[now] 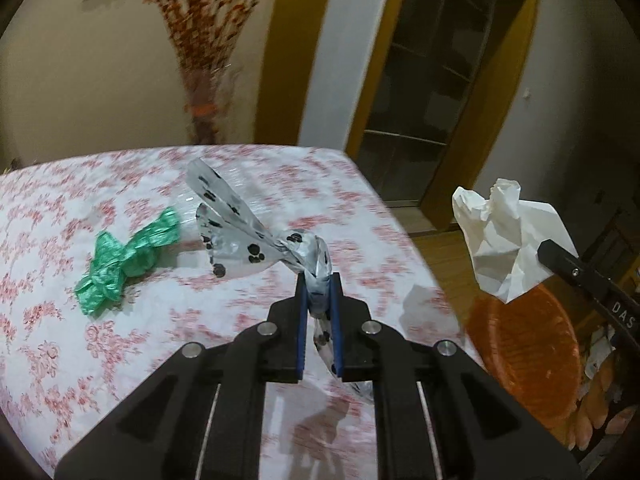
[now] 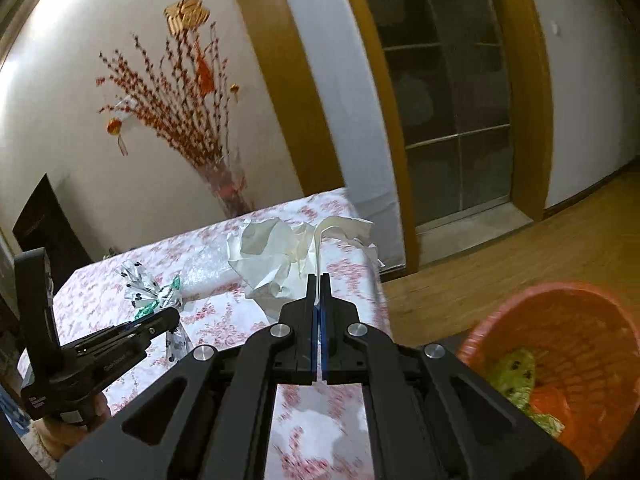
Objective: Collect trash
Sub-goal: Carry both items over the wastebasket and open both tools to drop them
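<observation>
A: We have the paw-print wrapper (image 1: 248, 236) clamped in our left gripper (image 1: 318, 292), lifted just above the floral tablecloth (image 1: 60, 360).

B: And our right gripper (image 2: 319, 296) is pinched tight on the crumpled white paper (image 2: 276, 256), held off the table's edge.

A: The green wrapper (image 1: 124, 260) lies on the cloth.

B: The orange basket (image 2: 500, 316) stands on the floor; inside we see something green and spotted, perhaps another wrapper, with orange plastic beside it.

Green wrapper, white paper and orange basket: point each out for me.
green wrapper (image 1: 124, 258), left wrist view, its knotted middle.
white paper (image 2: 272, 256), right wrist view, its crumpled body above the claw tips.
orange basket (image 2: 592, 344), right wrist view, its inner wall.
</observation>
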`<state>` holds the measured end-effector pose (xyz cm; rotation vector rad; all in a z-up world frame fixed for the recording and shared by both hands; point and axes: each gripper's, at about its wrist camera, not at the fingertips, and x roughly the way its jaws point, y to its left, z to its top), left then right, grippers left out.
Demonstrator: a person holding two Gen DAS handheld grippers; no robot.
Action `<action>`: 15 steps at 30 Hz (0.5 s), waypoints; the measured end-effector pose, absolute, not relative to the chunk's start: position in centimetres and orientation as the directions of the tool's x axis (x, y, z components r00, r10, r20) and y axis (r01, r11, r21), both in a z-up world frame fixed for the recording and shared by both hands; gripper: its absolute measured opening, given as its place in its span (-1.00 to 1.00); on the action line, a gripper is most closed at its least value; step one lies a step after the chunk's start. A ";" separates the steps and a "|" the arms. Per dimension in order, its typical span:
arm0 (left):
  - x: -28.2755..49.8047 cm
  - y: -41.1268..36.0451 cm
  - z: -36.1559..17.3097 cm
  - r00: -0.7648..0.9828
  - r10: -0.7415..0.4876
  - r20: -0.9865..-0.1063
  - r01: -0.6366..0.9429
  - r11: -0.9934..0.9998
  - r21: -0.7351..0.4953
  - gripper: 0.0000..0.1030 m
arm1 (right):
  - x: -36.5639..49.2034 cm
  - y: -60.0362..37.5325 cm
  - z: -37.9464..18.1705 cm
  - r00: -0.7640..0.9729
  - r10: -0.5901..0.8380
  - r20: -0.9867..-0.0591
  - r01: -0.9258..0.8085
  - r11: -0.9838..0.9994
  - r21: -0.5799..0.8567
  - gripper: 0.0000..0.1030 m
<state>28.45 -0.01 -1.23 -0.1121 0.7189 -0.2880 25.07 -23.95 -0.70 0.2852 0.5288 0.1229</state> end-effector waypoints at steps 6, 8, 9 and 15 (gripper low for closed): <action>25.8 -4.6 0.5 0.700 -0.372 -0.609 0.320 0.926 -0.198 -0.77 | 21.2 -26.9 0.4 0.889 0.090 -0.448 0.043 0.960 0.278 -1.00; 25.3 -5.8 0.8 0.693 -0.395 -0.603 0.348 0.916 -0.199 -0.77 | 20.0 -28.0 0.6 0.896 0.052 -0.440 0.077 0.959 0.271 -1.00; 24.8 -6.6 1.0 0.688 -0.409 -0.599 0.366 0.909 -0.200 -0.77 | 19.4 -28.5 0.7 0.899 0.038 -0.436 0.090 0.959 0.270 -1.00; 22.9 -11.3 2.0 0.652 -0.485 -0.583 0.462 0.864 -0.202 -0.77 | 16.3 -31.6 1.3 0.910 -0.049 -0.411 0.170 0.950 0.262 -1.00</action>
